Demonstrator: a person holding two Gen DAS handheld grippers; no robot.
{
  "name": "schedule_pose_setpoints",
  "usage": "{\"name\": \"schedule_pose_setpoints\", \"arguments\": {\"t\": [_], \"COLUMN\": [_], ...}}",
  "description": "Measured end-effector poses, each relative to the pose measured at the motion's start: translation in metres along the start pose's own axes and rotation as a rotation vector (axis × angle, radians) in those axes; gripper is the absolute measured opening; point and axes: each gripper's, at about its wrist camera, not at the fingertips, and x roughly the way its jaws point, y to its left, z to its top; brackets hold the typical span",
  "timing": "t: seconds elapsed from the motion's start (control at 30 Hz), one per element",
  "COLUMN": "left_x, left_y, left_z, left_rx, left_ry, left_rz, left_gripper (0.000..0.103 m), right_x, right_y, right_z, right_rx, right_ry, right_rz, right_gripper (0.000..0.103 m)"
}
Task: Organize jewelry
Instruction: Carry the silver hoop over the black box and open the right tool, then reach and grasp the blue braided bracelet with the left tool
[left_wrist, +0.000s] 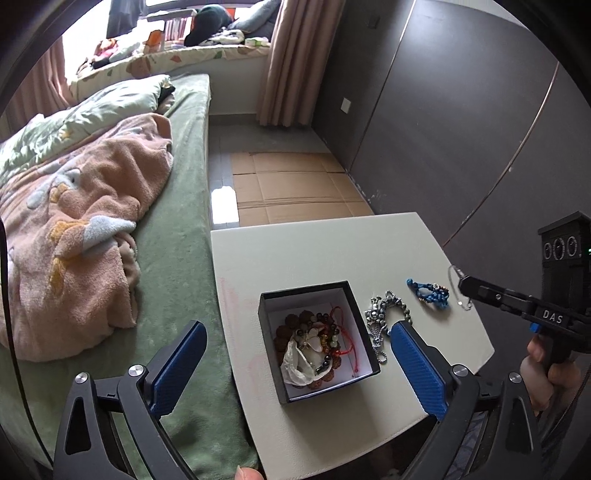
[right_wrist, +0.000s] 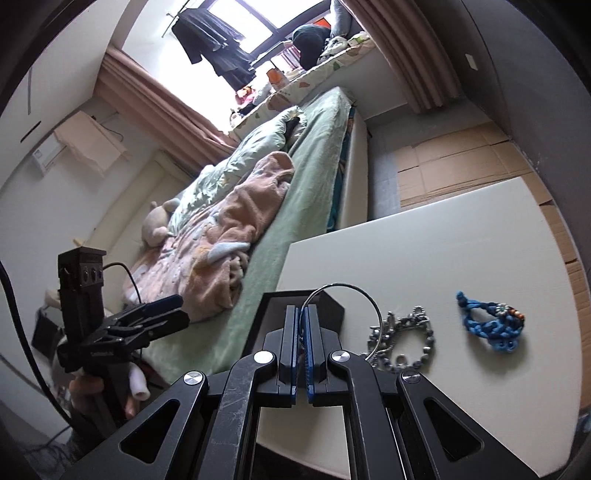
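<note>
- Beside the green bed (left_wrist: 177, 258) stands my pale bench (left_wrist: 332, 251), with flattened cardboard (left_wrist: 295, 184) on the floor past its far edge.
- My right hand-held gripper (right_wrist: 302, 314) is clamped tight on a thin silver ring (right_wrist: 369, 295); its blue pads (right_wrist: 294, 332) press together with the wire between them.
- From the left wrist view the ring (left_wrist: 460, 288) hangs at the gripper's tip (left_wrist: 466, 286), over the bench's right edge; whether it touches the bench I cannot tell.
- My left hand-held gripper (left_wrist: 295, 369) is spread wide and holds nothing, with the black box (left_wrist: 317, 339) showing between its blue fingers (left_wrist: 417, 369).
- That box sits on the bench, open-topped, white inside, filled with a tangle of brown and dark bead bracelets, a red cord and a crumpled clear bag.
- Just right of the box lies a silver chain (left_wrist: 380, 325), bunched and loose on the bench.
- Further right, apart from the chain, lies a blue braid (left_wrist: 430, 291) with a few coloured beads at one end.
- Seen from the right wrist, chain (right_wrist: 406, 339) and braid (right_wrist: 491, 325) lie side by side, not touching.
</note>
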Motion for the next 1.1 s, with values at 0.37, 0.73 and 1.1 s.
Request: {"name": "schedule_pose_setpoints", "arguments": {"t": [0.37,0.73,1.1], "left_x": [-0.014,-0.003,0.013], "left_y": [0.025,0.011,-0.044], "left_z": [-0.009,-0.016,-0.007], "left_rx": [-0.066,-0.041,0.079], "left_ry": [-0.039,0.005,0.019], "left_rz": [-0.013,-0.028,-0.031], "left_gripper": [0.103,0.103,0.103], "right_x": [0.071,0.066,-0.012], "right_y": [0.045,0.029,-0.015], "right_z": [-0.004,-0.012,-0.014], "right_rx": [-0.007,0.016,0.065], "right_ry": [0.097,0.120,-0.019], "right_rz": [0.095,-0.008,-0.115], "right_gripper": [0.004,0.093,0.103]}}
